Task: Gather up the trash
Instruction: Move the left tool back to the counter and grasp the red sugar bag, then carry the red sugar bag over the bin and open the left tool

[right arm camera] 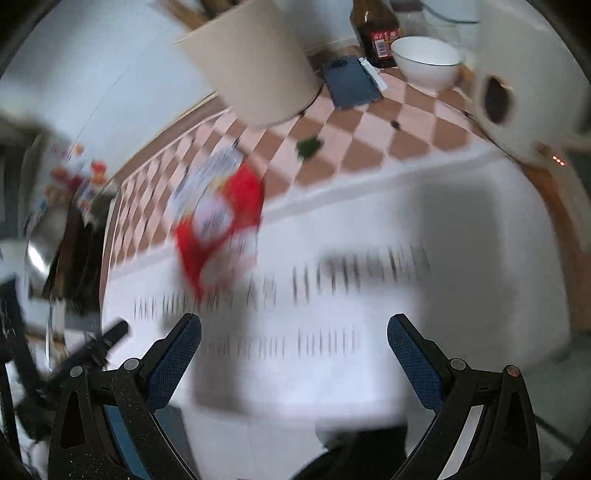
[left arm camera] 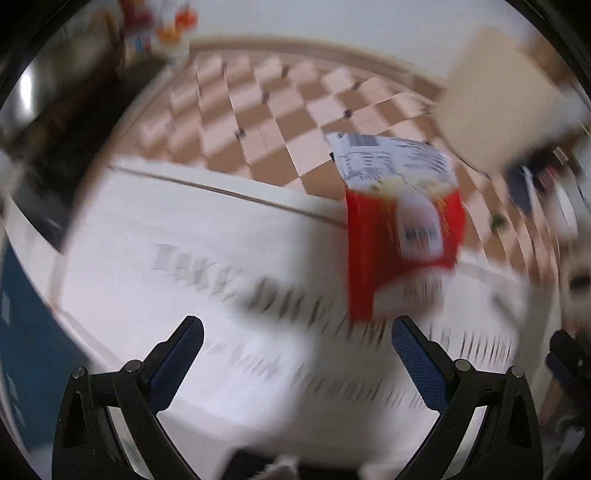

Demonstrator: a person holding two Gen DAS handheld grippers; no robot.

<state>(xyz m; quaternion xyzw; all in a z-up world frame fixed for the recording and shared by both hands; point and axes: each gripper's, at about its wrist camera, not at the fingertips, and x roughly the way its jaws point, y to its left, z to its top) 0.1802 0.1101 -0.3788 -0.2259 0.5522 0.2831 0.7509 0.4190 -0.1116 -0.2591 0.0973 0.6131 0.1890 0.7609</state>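
A red and white snack wrapper (left arm camera: 402, 225) lies partly on a white bag or sheet with black lettering (left arm camera: 207, 266) and partly over the checkered tabletop (left arm camera: 266, 122). My left gripper (left arm camera: 297, 334) is open, its fingers short of the wrapper with nothing between them. In the right wrist view the same wrapper (right arm camera: 221, 218) is blurred, ahead and to the left of my right gripper (right arm camera: 293, 330), which is also open and empty above the white lettered surface (right arm camera: 369, 229). A small green scrap (right arm camera: 309, 146) lies on the checkered top. Both views are motion-blurred.
A beige box-like object (right arm camera: 255, 62) stands at the back of the table. Near it are a dark blue phone (right arm camera: 351, 83), a brown bottle (right arm camera: 378, 31) and a white bowl (right arm camera: 426, 61). The other gripper's black tip (right arm camera: 110, 338) shows at lower left.
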